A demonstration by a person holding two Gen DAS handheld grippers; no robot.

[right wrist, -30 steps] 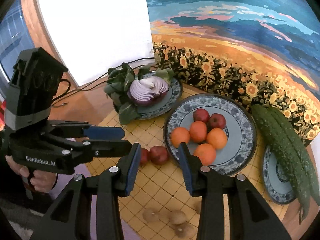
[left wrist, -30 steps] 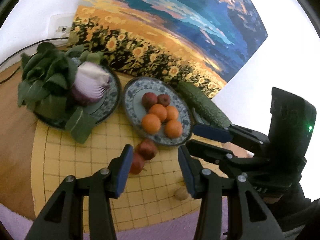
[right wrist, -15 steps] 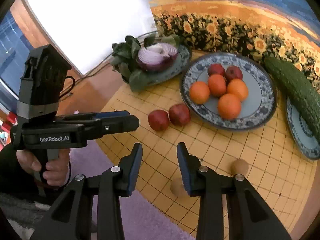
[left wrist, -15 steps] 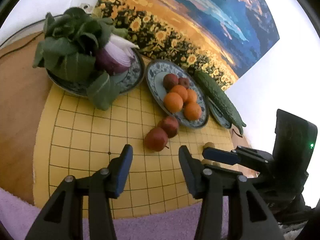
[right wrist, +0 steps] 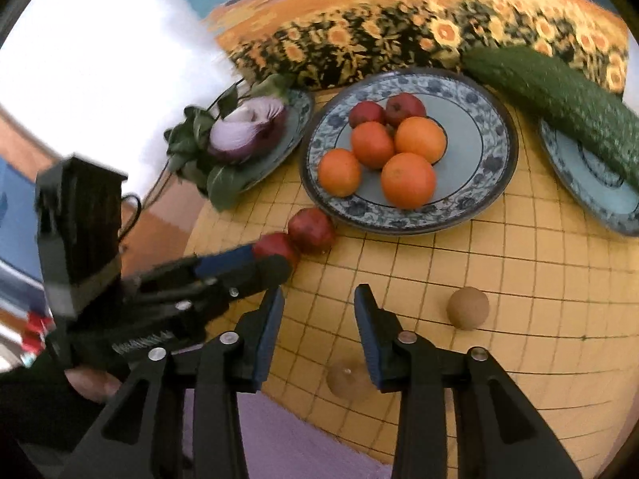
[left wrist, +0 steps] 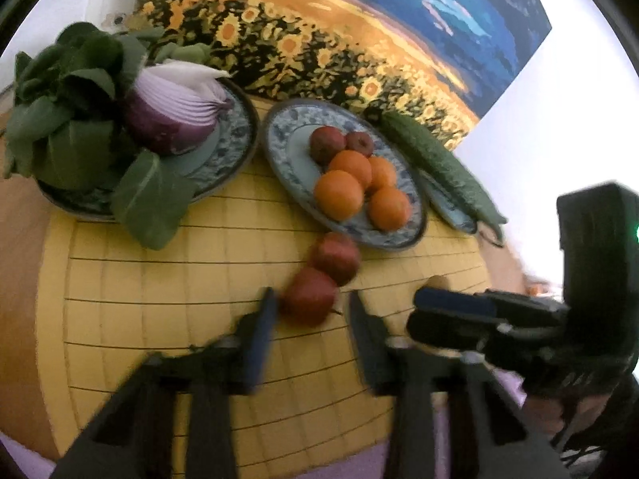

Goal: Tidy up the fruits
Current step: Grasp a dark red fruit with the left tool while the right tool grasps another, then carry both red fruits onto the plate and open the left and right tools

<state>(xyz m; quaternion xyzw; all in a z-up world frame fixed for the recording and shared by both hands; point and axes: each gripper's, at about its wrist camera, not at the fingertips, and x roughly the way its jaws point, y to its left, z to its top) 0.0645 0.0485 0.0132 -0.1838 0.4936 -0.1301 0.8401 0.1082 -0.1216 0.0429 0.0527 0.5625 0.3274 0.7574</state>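
Two red apples lie on the yellow grid board point(left wrist: 120, 299) in front of the fruit plate point(left wrist: 279, 147), which holds several oranges point(left wrist: 339, 195) and two more apples. The nearer loose apple point(left wrist: 309, 297) sits between the tips of my left gripper point(left wrist: 311, 313). Its jaws are closing, with a gap still showing on the apple's right side. The second loose apple point(left wrist: 335, 257) touches the first. My right gripper point(right wrist: 319, 305) hovers low over the board, its jaws opening slightly with nothing between them. Beside its fingers lie two small brown fruits point(right wrist: 467, 307) point(right wrist: 343, 377).
Back left stands a plate with a halved red onion point(left wrist: 175, 115) and leafy greens point(left wrist: 64, 119). A cucumber point(right wrist: 559, 95) rests on a plate at the right. A sunflower painting point(left wrist: 319, 40) leans behind. Purple cloth point(right wrist: 279, 447) lies under the board's near edge.
Both grippers have come down toward the board. My left jaws have narrowed around the nearer loose apple. The right gripper has rolled and now sits over the brown fruits.
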